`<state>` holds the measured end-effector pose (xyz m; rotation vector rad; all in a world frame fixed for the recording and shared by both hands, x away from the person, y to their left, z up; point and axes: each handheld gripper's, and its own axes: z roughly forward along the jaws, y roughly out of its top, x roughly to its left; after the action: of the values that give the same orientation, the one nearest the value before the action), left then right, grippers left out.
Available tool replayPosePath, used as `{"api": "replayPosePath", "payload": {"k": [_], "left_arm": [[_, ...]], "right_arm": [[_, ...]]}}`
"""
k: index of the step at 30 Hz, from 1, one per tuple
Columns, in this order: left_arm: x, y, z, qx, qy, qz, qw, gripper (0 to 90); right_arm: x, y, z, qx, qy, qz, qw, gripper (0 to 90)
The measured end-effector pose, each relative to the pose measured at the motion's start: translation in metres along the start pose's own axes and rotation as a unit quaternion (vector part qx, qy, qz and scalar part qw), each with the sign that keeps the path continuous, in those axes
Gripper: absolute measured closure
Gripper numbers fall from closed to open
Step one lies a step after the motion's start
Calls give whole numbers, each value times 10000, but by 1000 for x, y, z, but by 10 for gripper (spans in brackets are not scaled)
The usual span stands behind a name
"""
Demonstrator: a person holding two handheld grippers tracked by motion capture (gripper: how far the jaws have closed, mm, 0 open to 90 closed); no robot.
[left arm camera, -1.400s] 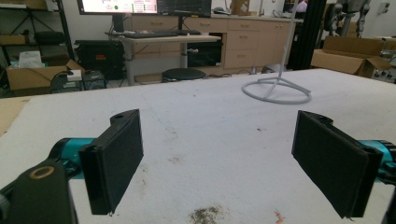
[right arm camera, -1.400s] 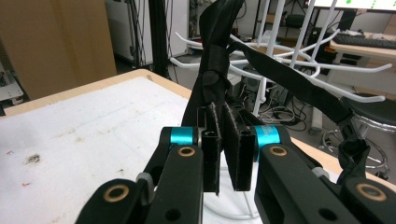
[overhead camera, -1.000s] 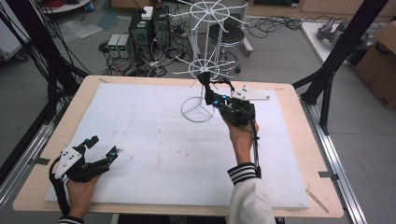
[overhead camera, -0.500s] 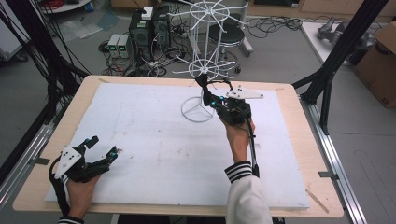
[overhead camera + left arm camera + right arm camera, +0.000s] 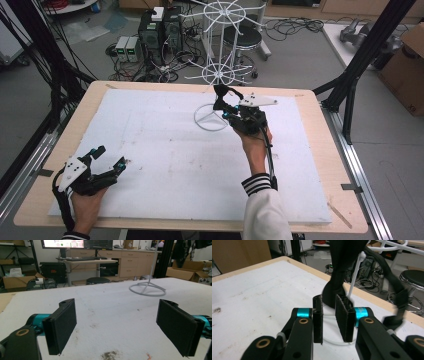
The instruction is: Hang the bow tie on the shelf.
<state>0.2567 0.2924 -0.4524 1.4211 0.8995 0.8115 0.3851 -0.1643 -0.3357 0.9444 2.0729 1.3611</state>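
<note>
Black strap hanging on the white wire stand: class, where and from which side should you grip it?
Its free lower end, from the table's near side, where the right gripper is: the black strap hangs flat there, the white stand's pole close beside it.

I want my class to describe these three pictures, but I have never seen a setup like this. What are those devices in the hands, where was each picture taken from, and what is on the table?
There is no robot here. A person holds a hand-operated claw in each hand. The high view looks down from above the table. The other two pictures come from small cameras riding on each claw, looking along its two black jaws.

A white mat covers the wooden table. At its far side stands a white wire stand with a black strap hanging from it.

The left claw rests near the front left corner, wide open and holding nothing. The right claw is at the strap's lower end, jaws nearly together. Whether it grips the strap is not clear.
</note>
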Motion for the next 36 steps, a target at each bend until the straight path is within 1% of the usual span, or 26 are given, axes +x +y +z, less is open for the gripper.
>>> {"api": "replayPosePath", "payload": {"k": [2, 4, 5, 6, 7, 8, 9, 11, 12, 14, 15, 17, 18, 19, 20, 22, 23, 24, 25, 26, 27, 28, 29, 31, 33, 36], "left_arm": [[0, 0, 0, 12, -1, -11, 10000, 167], [1, 0, 0, 20, 2, -11, 10000, 167], [1, 0, 0, 22, 10, -23, 10000, 167], [1, 0, 1, 51, 14, -48, 10000, 167], [1, 0, 1, 51, 11, -70, 10000, 167], [2, 0, 1, 55, 17, -77, 10000, 167], [2, 0, 1, 45, 11, -81, 10000, 167], [1, 0, 1, 39, 13, -72, 10000, 167], [1, 0, 0, 35, 15, -54, 10000, 167], [1, 0, 0, 25, 18, -30, 10000, 167], [1, 0, 0, 26, 21, -27, 10000, 167], [1, 0, 1, 31, 23, -25, 10000, 167], [1, 0, 1, 45, 24, -20, 10000, 167], [1, 0, 1, 44, 22, -36, 10000, 167], [1, 0, 1, 45, 24, -43, 10000, 167], [0, 0, 1, 46, 28, -31, 10000, 167], [0, 0, 1, 49, 30, -26, 10000, 167], [0, 0, 1, 58, 32, 1, 10000, 167], [0, 0, 1, 62, 31, 13, 10000, 167], [0, 0, 1, 46, 35, 18, 10000, 167], [-1, 0, 1, 31, 40, 23, 10000, 167], [-1, 0, 0, 18, 43, 38, 10000, 167], [-1, 0, 0, 6, 36, 43, 10000, 167], [-1, 0, 0, -4, 41, 43, 10000, 167], [-1, 0, -1, -6, 52, 42, 10000, 167], [-2, 0, 0, -23, 71, 77, 9999, 167]], "right_arm": [[0, 0, 0, 5, 21, 20, 10000, 682], [2, -1, 0, 103, 27, -4, 9999, 576], [3, -1, 1, 190, 78, -68, 9998, 463], [4, -2, 1, 228, 197, -102, 9995, 352], [7, -3, 2, 304, 397, -116, 9987, 273], [10, -3, 1, 344, 473, -166, 9982, 224], [14, -4, -1, 337, 529, -306, 9976, 118], [20, -4, -7, 212, 572, -456, 9971, 100], [22, -5, -10, 147, 605, -436, 9971, 99], [26, -8, -22, -190, 632, -359, 9972, 98], [28, -12, -30, -356, 626, -333, 9968, 78], [30, -20, -40, -556, 575, -267, 9964, 5], [31, -25, -45, -636, 549, -249, 9962, 5], [32, -33, -53, -661, 535, -209, 9962, 5], [32, -38, -57, -731, 516, -235, 9957, 5], [31, -56, -69, -833, 440, -161, 9954, 5], [29, -68, -76, -871, 375, -125, 9954, 5], [28, -76, -79, -889, 311, -77, 9955, 4], [27, -89, -85, -898, 216, -1, 9957, 4], [25, -97, -88, -958, 151, -7, 9953, 4], [23, -110, -93, -1042, 8, 76, 9945, 4], [22, -118, -95, -1084, -66, 137, 9940, 4], [19, -129, -99, -1160, -96, 273, 9928, 4], [15, -142, -103, -1212, -221, 419, 9915, 4], [12, -149, -106, -1200, -378, 400, 9912, 4], [10, -154, -107, -1203, -468, 357, 9910, 4]]}}
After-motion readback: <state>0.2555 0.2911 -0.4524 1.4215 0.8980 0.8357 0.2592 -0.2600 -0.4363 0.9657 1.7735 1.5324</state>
